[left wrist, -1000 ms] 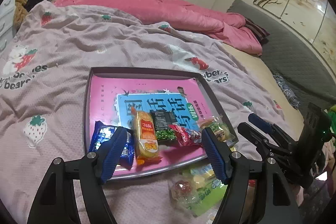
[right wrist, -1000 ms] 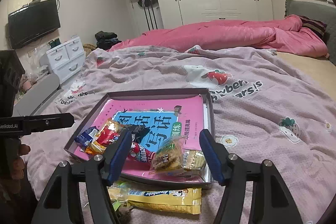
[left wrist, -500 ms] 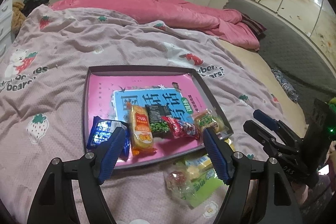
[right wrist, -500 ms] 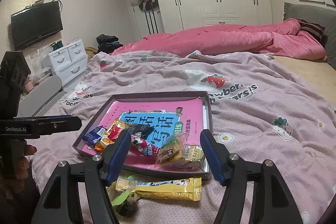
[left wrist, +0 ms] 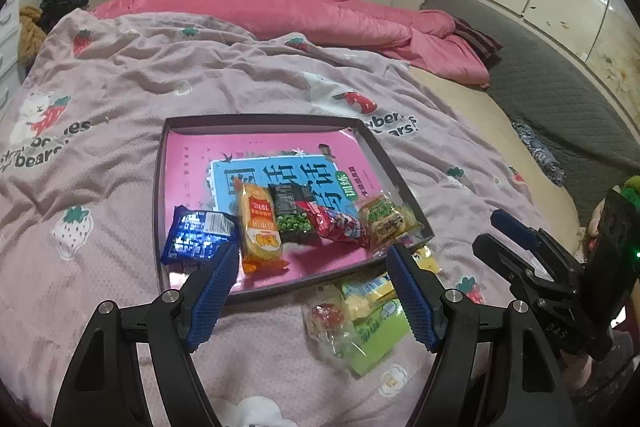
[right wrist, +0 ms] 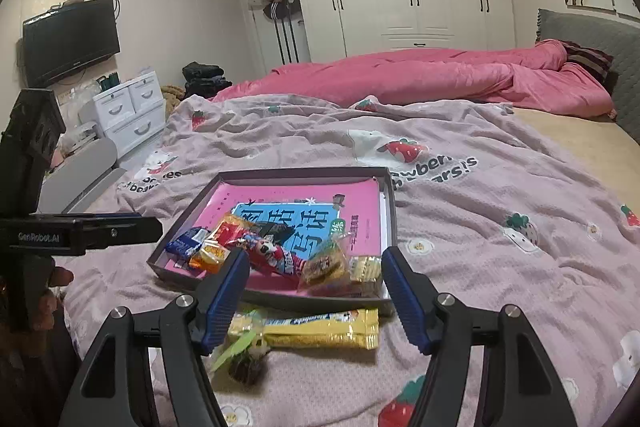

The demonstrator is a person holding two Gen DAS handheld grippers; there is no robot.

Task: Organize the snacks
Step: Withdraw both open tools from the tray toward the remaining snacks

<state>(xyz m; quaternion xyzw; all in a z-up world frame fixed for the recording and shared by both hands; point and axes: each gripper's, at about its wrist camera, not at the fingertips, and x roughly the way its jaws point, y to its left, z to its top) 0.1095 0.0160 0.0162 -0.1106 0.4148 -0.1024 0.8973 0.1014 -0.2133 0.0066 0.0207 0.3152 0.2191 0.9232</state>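
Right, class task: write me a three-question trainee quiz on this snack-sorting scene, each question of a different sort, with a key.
1. True or false: the left gripper holds a snack.
2. Which packet lies at the left end of the row in the tray, seen from the left wrist view? A) blue packet B) red packet C) green pea packet
3. Fill in: the long yellow packet lies ____ the tray, on the bedspread.

Key: 1 false, both grippers stand open and empty; 2 A; 3 outside.
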